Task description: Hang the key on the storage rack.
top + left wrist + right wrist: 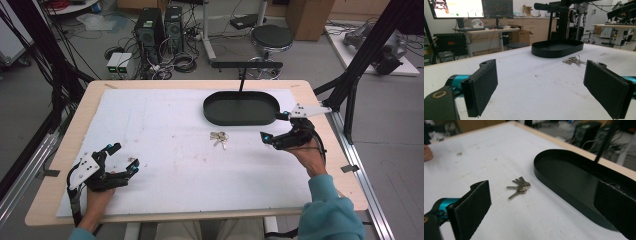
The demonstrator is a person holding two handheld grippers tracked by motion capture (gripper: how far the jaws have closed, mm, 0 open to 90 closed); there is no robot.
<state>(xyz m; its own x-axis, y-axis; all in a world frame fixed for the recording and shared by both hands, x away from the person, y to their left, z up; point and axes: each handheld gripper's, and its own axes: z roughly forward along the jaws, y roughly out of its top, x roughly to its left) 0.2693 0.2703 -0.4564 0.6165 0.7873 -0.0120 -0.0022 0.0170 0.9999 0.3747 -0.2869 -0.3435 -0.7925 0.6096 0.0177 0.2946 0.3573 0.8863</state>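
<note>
A bunch of silver keys (219, 138) lies flat on the white mat, just in front of a black oval tray (241, 108) that stands empty. The keys (519, 187) and tray (564, 170) also appear in the right gripper view, and the keys (573, 60) and tray (557, 48) in the left gripper view. My right gripper (273, 126) is open, held to the right of the keys beside the tray's near right end. My left gripper (124, 156) is open at the front left, far from the keys, with nothing between its jaws.
The white mat (165, 150) covers most of the wooden table (65, 150). A black stand (245, 67) rises behind the tray. Computers, cables and a stool sit on the floor beyond the far edge. Black frame posts flank both sides.
</note>
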